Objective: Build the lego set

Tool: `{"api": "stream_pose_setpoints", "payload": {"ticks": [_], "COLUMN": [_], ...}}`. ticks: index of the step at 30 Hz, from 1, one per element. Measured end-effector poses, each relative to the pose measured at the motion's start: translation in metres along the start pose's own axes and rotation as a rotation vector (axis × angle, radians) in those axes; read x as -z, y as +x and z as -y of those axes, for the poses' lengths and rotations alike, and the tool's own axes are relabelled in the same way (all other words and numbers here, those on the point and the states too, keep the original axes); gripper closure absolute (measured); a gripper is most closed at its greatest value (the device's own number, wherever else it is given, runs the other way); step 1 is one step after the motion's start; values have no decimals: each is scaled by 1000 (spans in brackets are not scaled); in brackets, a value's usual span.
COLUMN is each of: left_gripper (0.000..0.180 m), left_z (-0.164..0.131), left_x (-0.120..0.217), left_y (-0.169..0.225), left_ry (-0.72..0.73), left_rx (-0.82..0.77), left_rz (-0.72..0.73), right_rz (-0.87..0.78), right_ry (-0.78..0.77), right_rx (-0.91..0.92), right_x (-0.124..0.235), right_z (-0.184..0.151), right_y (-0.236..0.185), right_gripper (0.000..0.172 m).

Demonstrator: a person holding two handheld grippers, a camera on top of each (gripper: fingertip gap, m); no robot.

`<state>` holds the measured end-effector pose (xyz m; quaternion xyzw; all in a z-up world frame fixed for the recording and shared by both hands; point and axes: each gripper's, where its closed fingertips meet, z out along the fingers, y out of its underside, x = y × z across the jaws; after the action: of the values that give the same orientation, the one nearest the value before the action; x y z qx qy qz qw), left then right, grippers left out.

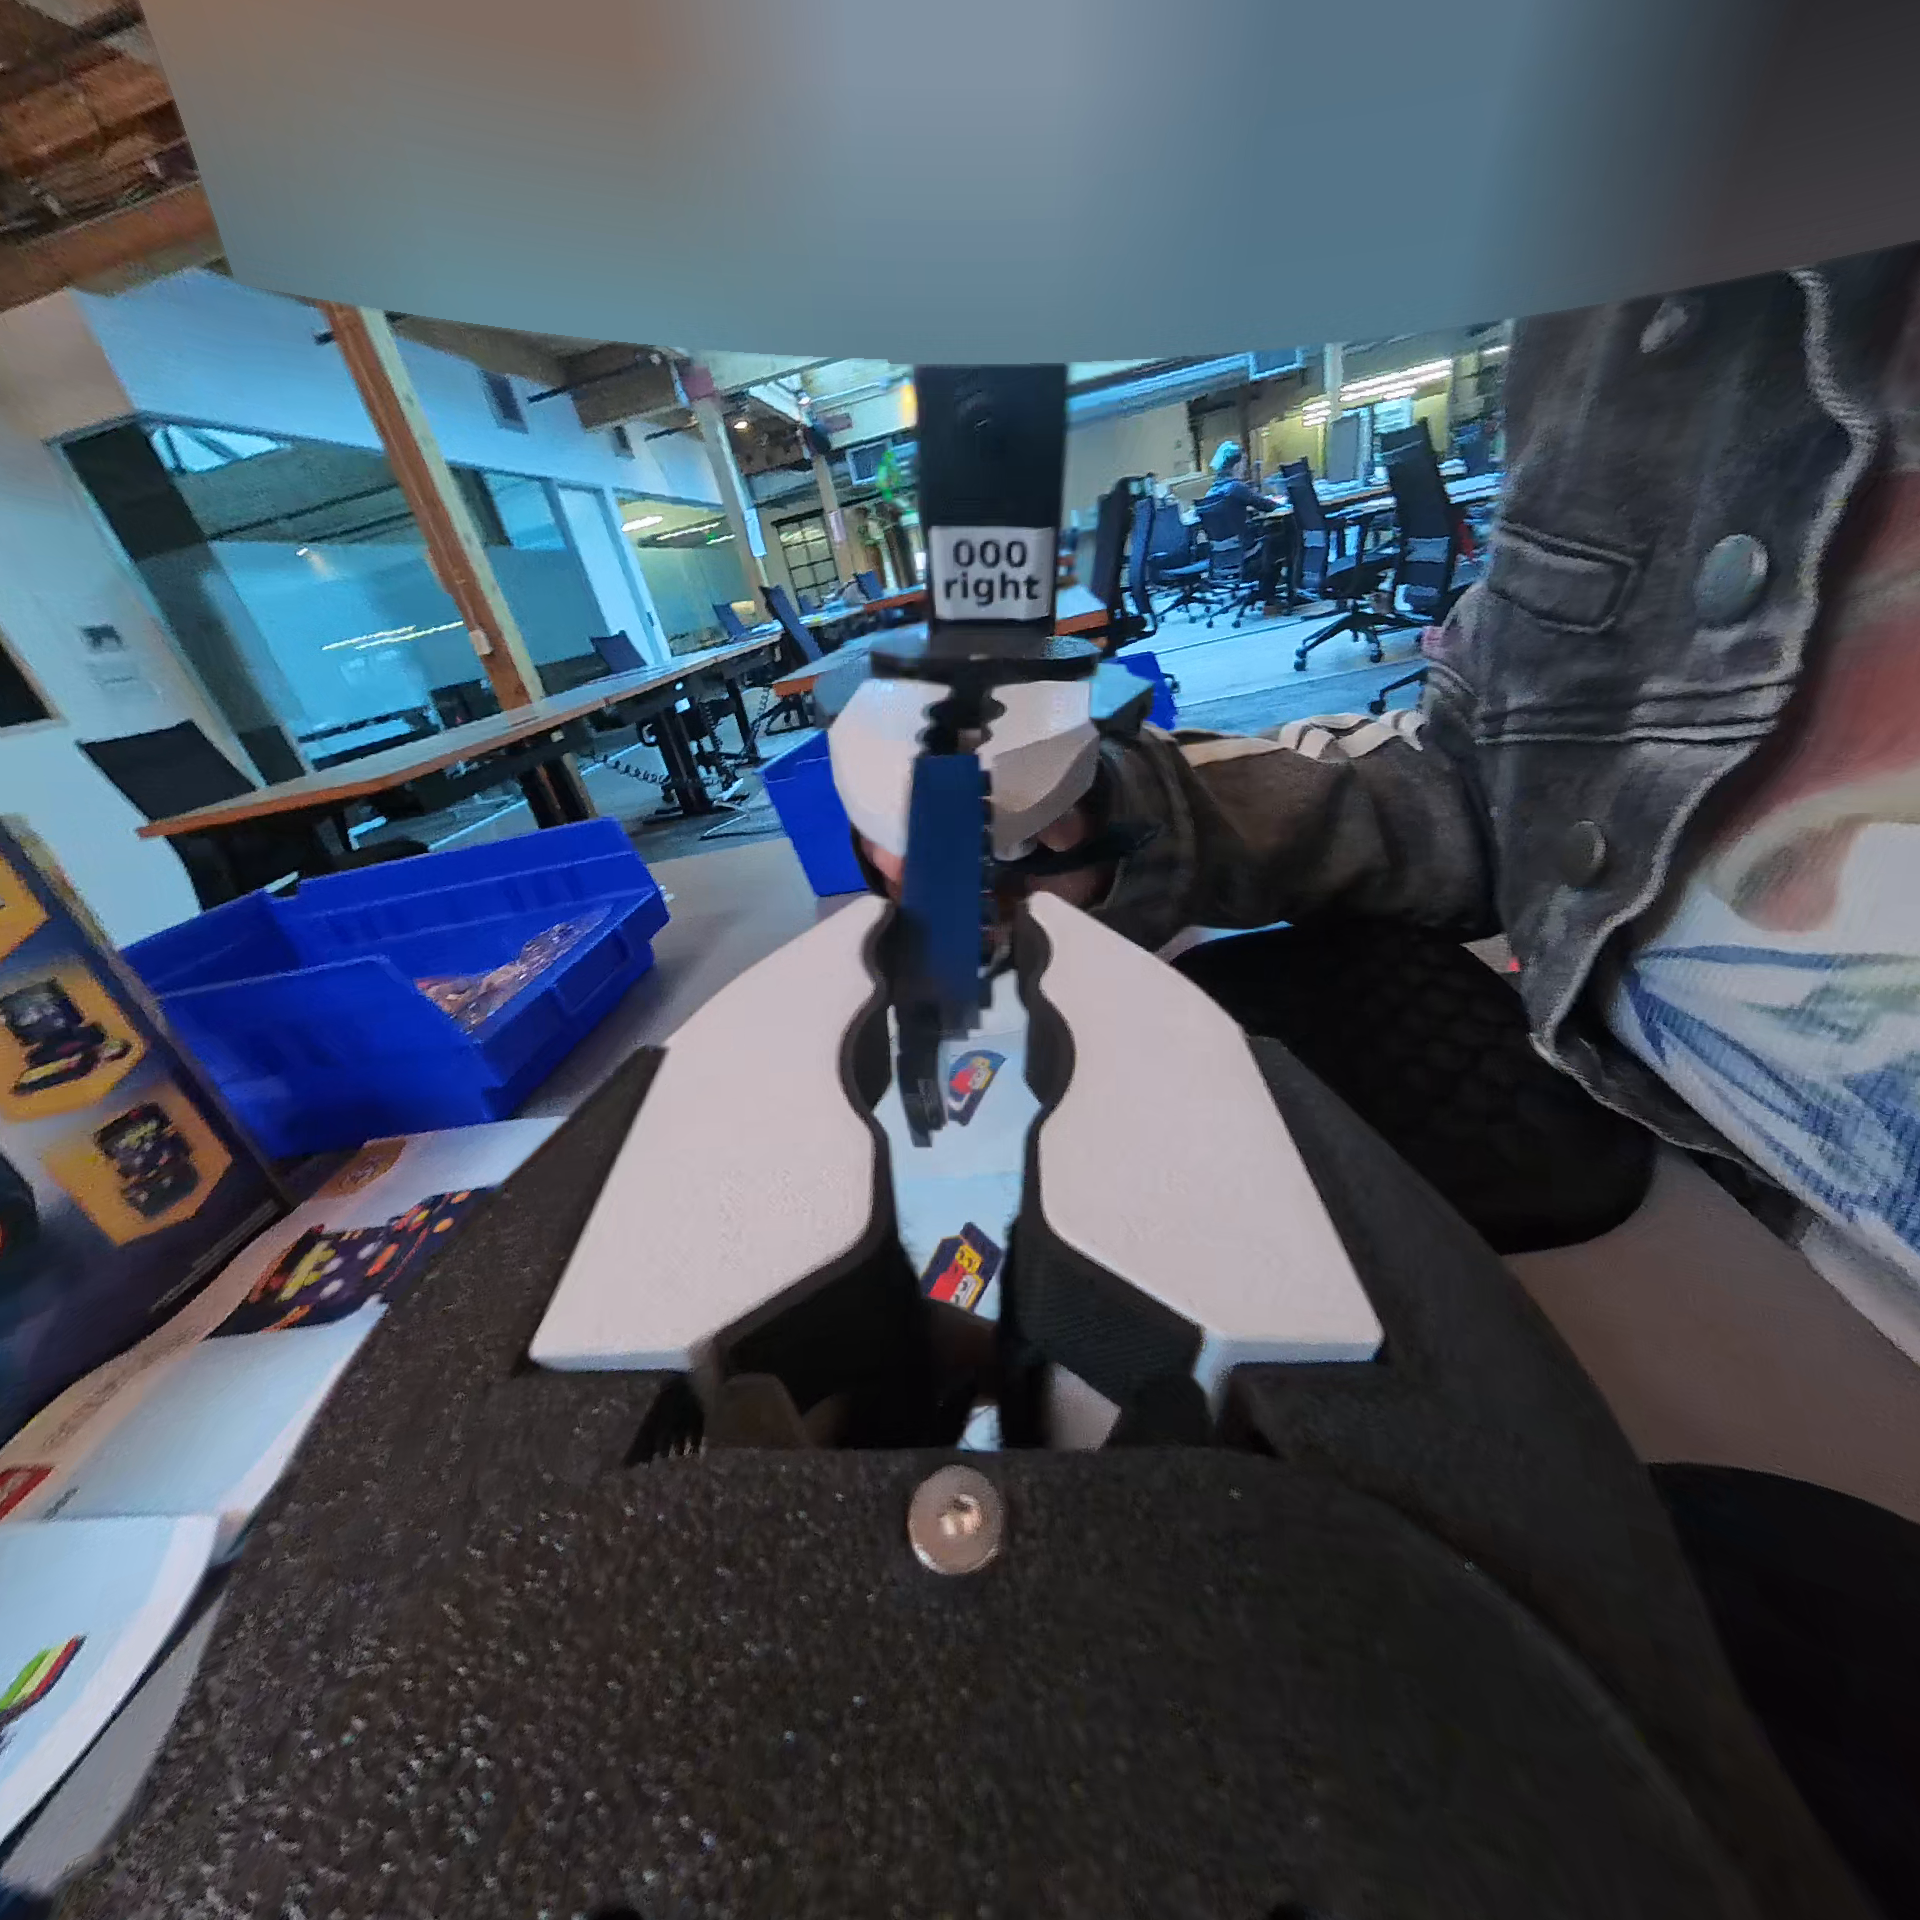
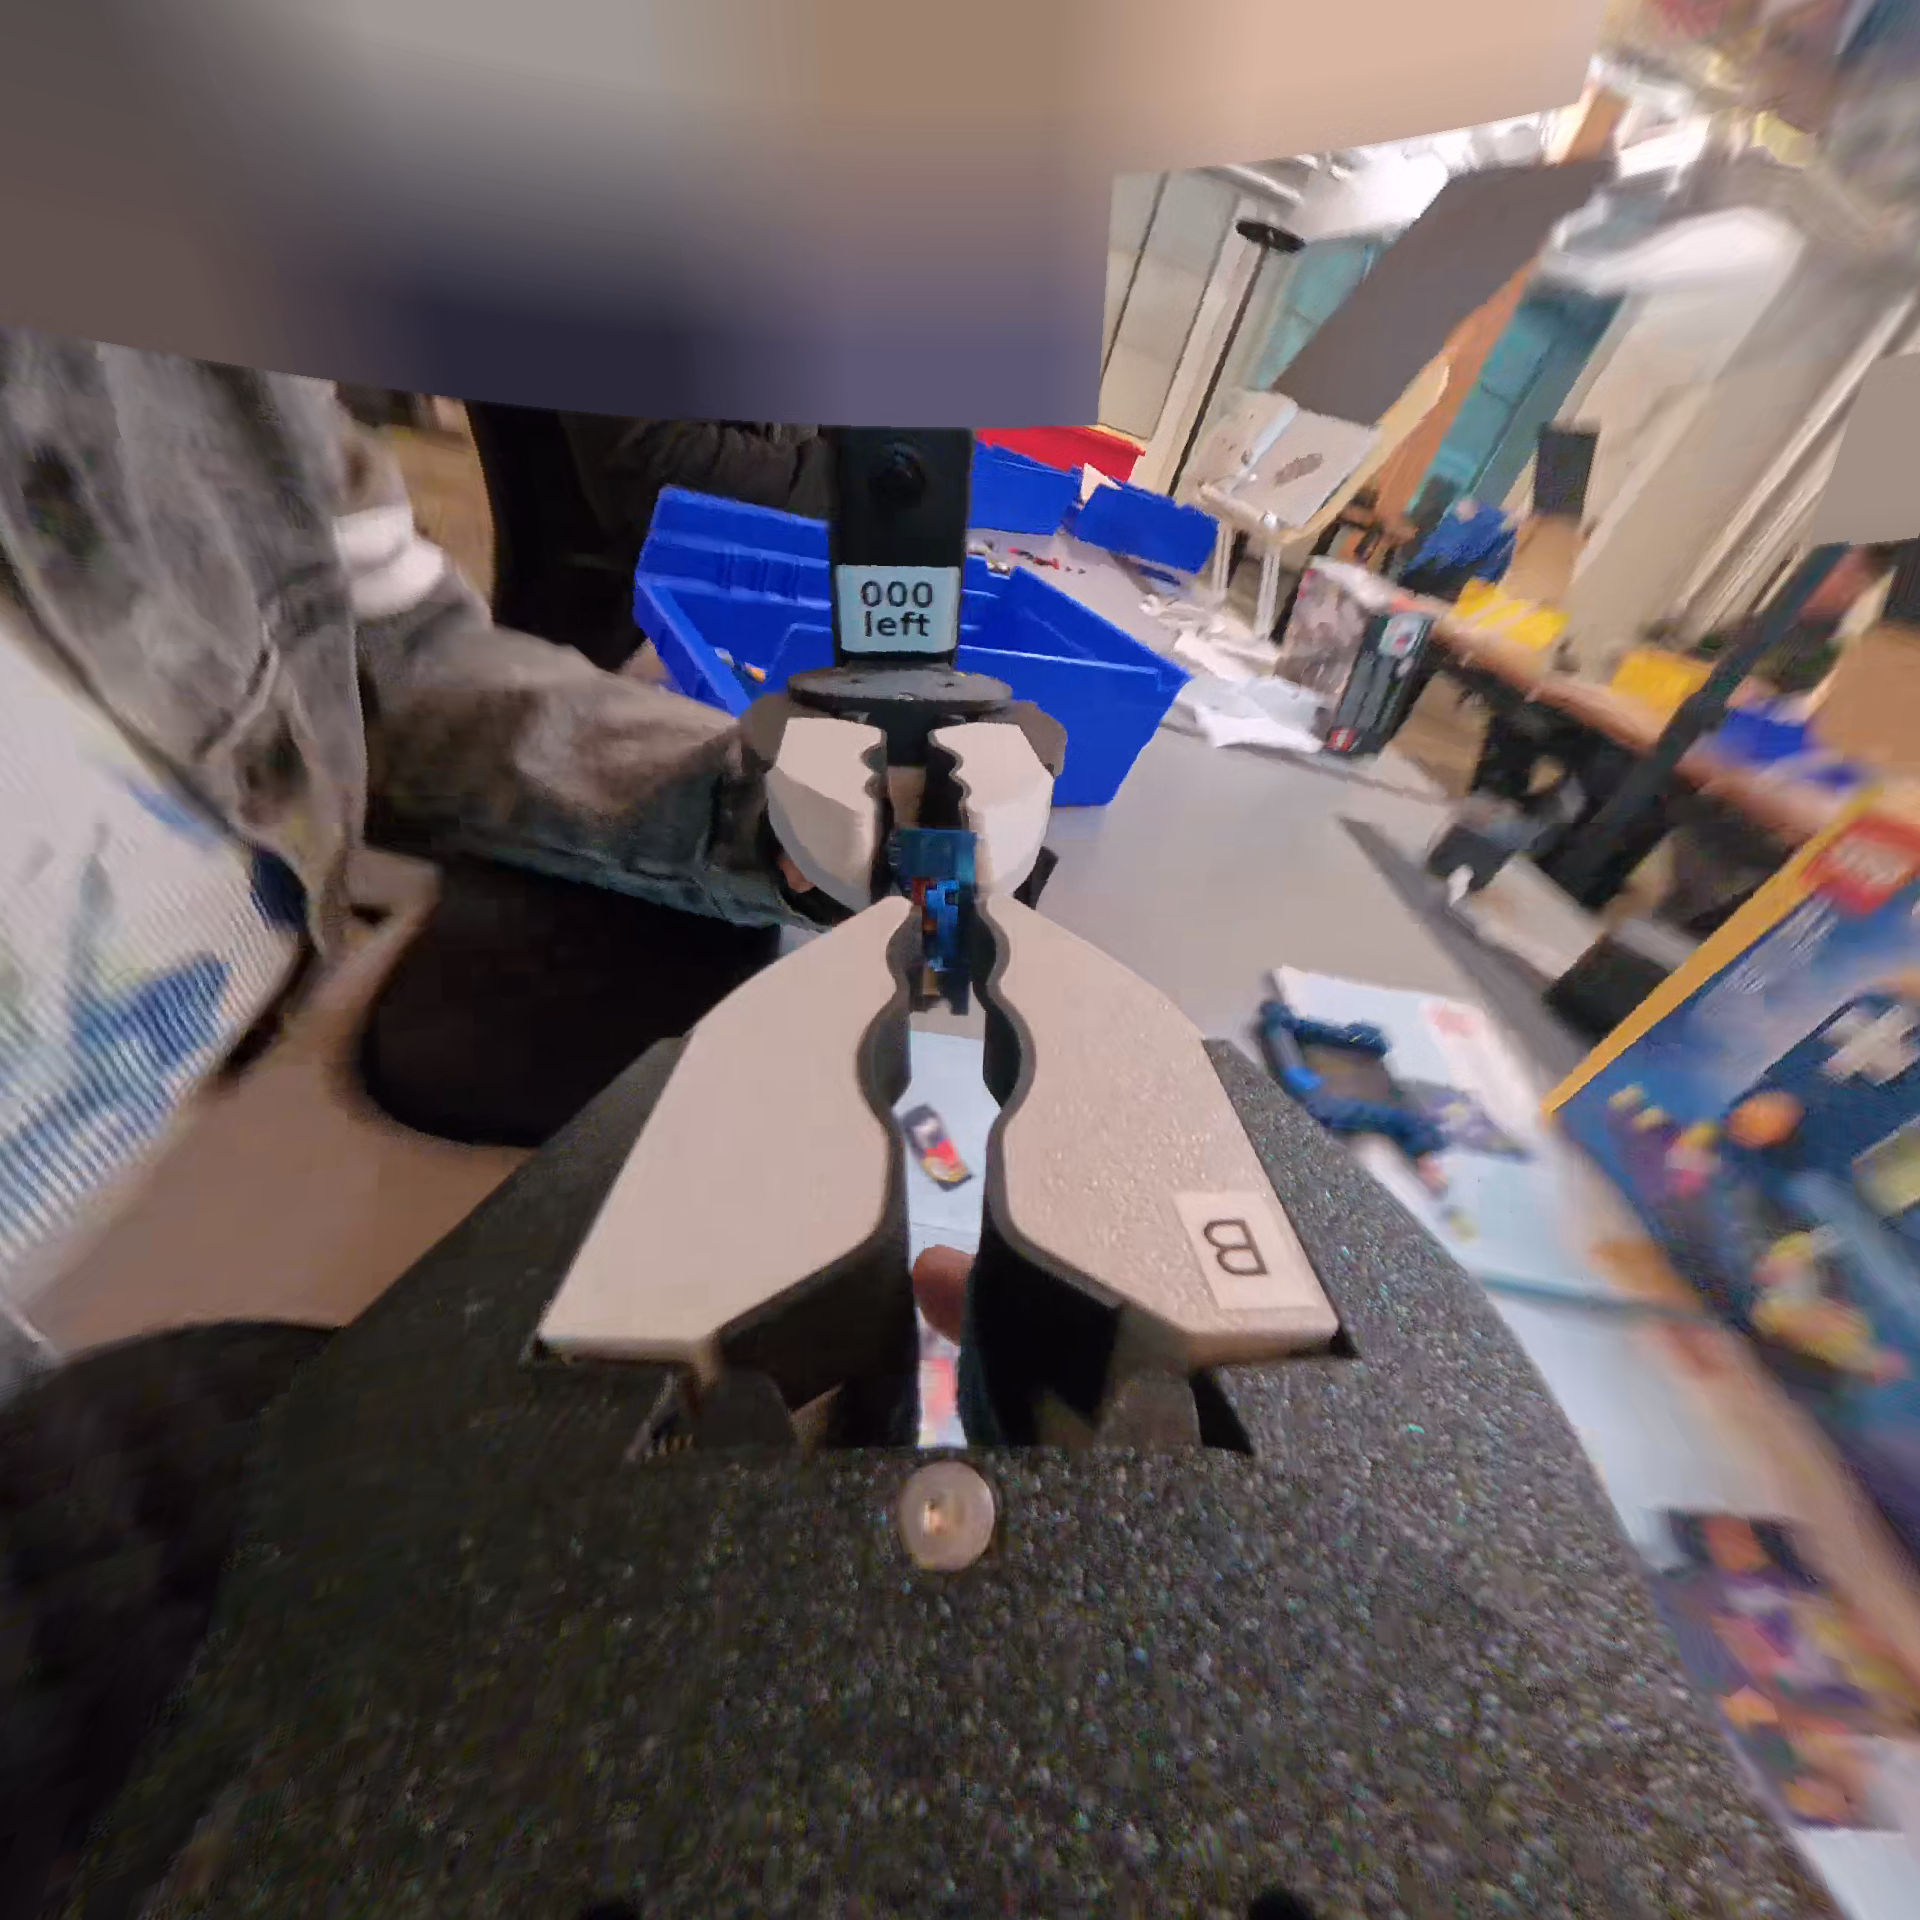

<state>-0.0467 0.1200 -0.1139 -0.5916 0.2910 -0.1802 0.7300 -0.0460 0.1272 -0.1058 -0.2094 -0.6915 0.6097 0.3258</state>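
brick assy btwn both grippers' tips, above booklet, bin left, box beside bin

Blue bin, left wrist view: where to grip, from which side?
On the blue bin, pinch the thin side wall from above, one finger inside, one outside. The open top leaves the rim free; the body looks too wide to span.

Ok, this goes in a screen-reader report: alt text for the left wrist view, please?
A blue brick-built piece stands upright between the left gripper's fingers, its upper end between the fingers of the right gripper facing it. Blue bins sit left on a table, a person in a denim jacket right.
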Motion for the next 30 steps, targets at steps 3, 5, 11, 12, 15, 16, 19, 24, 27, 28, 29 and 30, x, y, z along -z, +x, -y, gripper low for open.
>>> {"api": "stream_pose_setpoints", "payload": {"ticks": [3, 5, 11, 12, 15, 16, 19, 24, 27, 28, 29, 30], "left_gripper": [131, 118, 115, 116, 123, 125, 137, 144, 132, 136, 141, 141], "left_z": [-1, -8, -29, -30, -31, -32, -34, -43, -54, -56, -56, -55], "left_x": [2, 3, 1, 2, 1, 0, 0, 2, 2, 2, 2, 3], "left_y": [-16, -28, -41, -42, -39, -38, -37, -39, -39, -39, -41, -41], "left_ry": [-16, -82, -284, -295, -302, -307, -320, -367, -434, -449, -452, -453], "left_rx": [-17, -84, -351, -371, -380, -382, -390, -363, -378, -395, -411, -413], "left_rz": [105, 200, 341, 351, 336, 328, 320, 317, 306, 307, 317, 318], "right_rz": [22, 73, 142, 142, 144, 145, 136, 128, 126, 124, 126, 128], "right_ry": [116, 224, 347, 339, 325, 318, 296, 295, 292, 287, 284, 285], "right_rx": [-498, -806, -1204, -1216, -1230, -1232, -1243, -1270, -1281, -1283, -1285, -1286], "right_x": [3, 5, 2, 1, 0, -1, -3, -3, -3, -4, -4, -4], "right_z": [-9, -15, -35, -38, -41, -43, -48, -52, -54, -55, -56, -55], "right_y": [23, 33, 42, 42, 41, 40, 40, 41, 41, 41, 41, 41], "right_gripper": [164, 164, 164, 163, 163, 163, 164, 164, 164, 164, 163, 163]}}
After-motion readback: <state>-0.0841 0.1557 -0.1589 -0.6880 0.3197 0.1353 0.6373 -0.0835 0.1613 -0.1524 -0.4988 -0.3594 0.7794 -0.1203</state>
